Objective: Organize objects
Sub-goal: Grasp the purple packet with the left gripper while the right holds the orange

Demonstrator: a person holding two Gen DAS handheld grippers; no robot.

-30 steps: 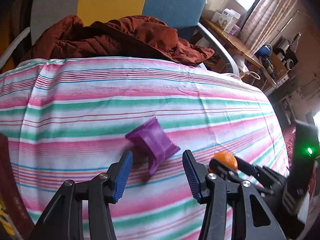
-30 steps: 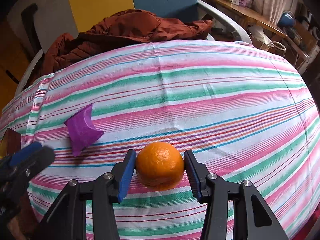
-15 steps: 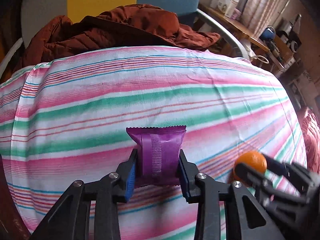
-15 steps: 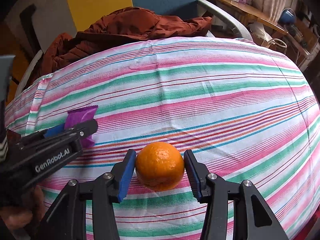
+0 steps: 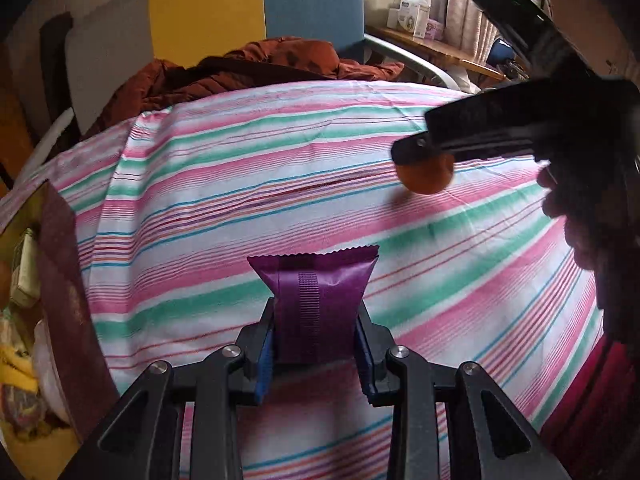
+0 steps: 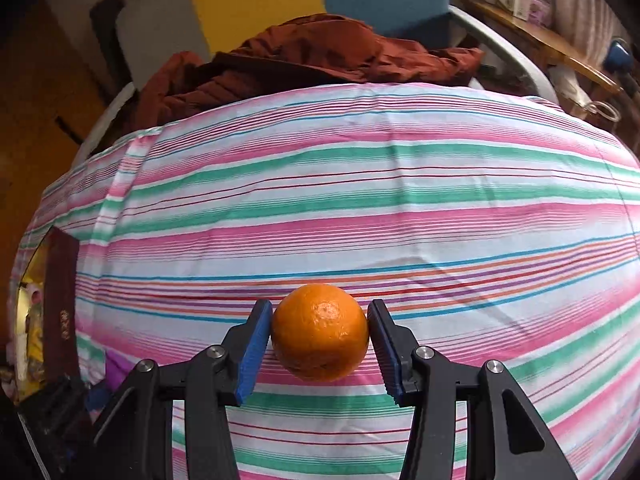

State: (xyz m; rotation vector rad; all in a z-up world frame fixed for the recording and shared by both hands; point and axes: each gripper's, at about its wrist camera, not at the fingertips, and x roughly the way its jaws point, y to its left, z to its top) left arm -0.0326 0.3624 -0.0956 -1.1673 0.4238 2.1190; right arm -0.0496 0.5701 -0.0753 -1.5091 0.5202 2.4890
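Over the striped bedsheet (image 5: 224,184) we are holding two things at once, one in each gripper. Our left gripper (image 5: 316,344) is clamping a purple snack packet (image 5: 316,300): its blue ribbed pads are pressing on both sides of the packet's lower half, having just closed on it within the last second. The packet is a glossy foil pillow shape, standing upright, with a crimped seam running down its middle and a zigzag-cut top edge flaring wider than the pinched body. Our right gripper (image 6: 320,344) is gripping an orange (image 6: 320,332), a round fruit with dimpled, shiny peel, its blue pads touching the fruit on the left and right; from the left wrist view the same orange (image 5: 426,178) is showing blurred under the black finger of that gripper, with part of a hand (image 5: 580,220) behind it. The sheet is soft woven cloth in pink, green, white and thin blue and red stripes, lying smooth with a few light creases. At the far edge a rust-brown quilted jacket (image 6: 320,52) is lying crumpled against a headboard (image 5: 256,4) of grey, yellow and blue panels. At the left edge a dark red box flap (image 5: 64,300) is standing beside the bed, with assorted packets inside that are too blurred to name.
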